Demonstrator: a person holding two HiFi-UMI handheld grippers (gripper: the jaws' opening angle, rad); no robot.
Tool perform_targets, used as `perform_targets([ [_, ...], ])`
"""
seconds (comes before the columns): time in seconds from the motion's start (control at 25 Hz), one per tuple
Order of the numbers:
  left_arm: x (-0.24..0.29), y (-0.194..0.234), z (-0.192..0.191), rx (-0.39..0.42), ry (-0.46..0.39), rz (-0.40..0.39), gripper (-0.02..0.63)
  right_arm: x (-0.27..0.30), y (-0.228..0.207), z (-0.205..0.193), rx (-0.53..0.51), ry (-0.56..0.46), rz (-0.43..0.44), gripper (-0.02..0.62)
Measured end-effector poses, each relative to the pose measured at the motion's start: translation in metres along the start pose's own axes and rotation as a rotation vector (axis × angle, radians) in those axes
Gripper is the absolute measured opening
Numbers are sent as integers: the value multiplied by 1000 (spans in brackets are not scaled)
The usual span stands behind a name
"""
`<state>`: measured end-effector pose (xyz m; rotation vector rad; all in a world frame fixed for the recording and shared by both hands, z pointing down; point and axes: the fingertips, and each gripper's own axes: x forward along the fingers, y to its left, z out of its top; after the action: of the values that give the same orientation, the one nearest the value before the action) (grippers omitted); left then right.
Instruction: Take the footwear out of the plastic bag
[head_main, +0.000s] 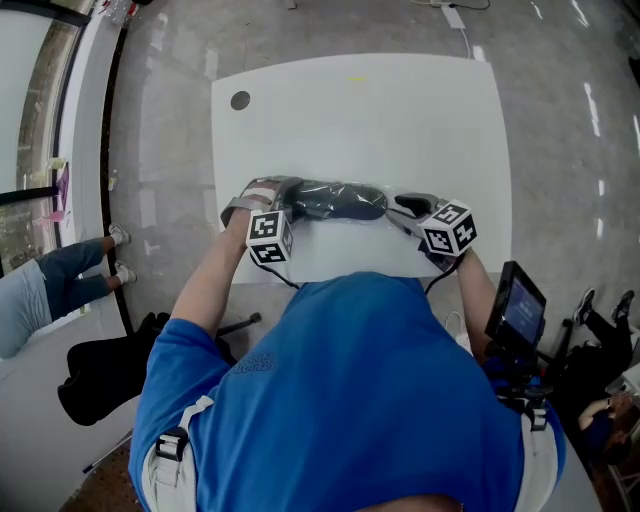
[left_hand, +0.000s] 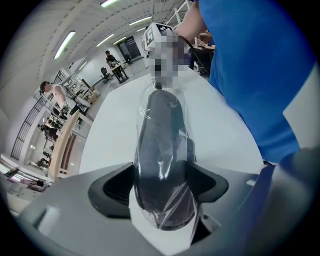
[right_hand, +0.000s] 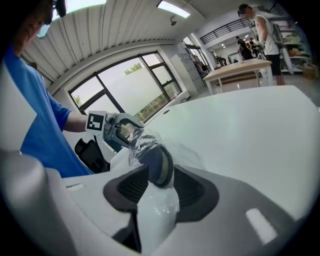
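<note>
A dark shoe (head_main: 340, 200) wrapped in a clear plastic bag (right_hand: 155, 210) lies across the near part of the white table (head_main: 360, 110). My left gripper (head_main: 292, 196) holds its left end. In the left gripper view the pads (left_hand: 120, 187) press on both sides of the bagged shoe (left_hand: 161, 150). My right gripper (head_main: 405, 206) is at the other end. In the right gripper view it (right_hand: 159, 187) stands open, with the shoe's tip (right_hand: 156, 162) and loose plastic lying between its pads. The left gripper (right_hand: 117, 131) shows beyond the shoe.
A round grommet (head_main: 240, 100) sits in the table's far left corner. A cable (head_main: 455, 20) runs off the far edge. On the floor are a black bag (head_main: 100, 380) at the left and a screen on a stand (head_main: 520, 305) at the right. A seated person's legs (head_main: 60, 275) are at far left.
</note>
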<state>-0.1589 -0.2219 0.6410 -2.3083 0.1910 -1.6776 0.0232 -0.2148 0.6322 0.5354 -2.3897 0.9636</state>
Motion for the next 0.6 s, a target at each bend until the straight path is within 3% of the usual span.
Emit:
perform_targets([
  [0.32,-15,-5,2,29,-21,80,344,17,16,5,-59,41,48,195],
  [0.6,-16,-12,3,22,-35,111,345,23,17,3,-58,43,55,196],
])
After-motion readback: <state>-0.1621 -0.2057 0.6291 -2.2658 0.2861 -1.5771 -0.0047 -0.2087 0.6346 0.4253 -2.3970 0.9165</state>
